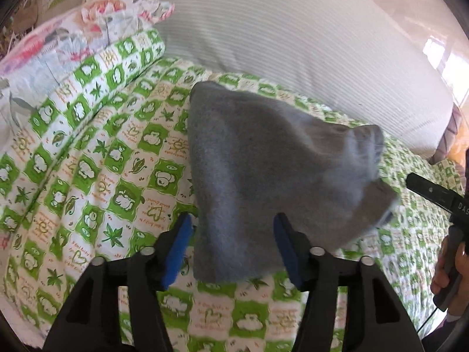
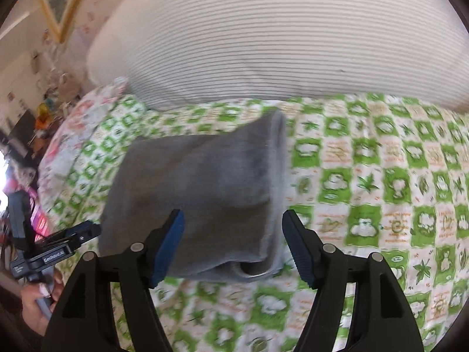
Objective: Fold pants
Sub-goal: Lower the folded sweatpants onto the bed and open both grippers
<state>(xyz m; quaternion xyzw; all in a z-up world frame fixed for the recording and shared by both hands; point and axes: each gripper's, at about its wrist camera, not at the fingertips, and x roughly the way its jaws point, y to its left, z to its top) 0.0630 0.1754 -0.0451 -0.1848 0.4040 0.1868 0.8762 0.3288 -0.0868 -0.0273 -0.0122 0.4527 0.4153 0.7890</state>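
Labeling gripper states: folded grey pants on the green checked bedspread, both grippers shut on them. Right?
Not quite. Both wrist views show the left gripper and right gripper open, fingers spread apart around the folded grey pants, not clamped. The green checked bedspread part is correct.

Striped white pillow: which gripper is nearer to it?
Right, probably. The right gripper points squarely at the striped white pillow, which fills its view; the left gripper sees it smaller and farther beyond the gray pants.

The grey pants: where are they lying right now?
In both wrist views the grey pants lie folded on the green-and-white quilt, just ahead of the open left gripper and right gripper, near the striped white pillow.
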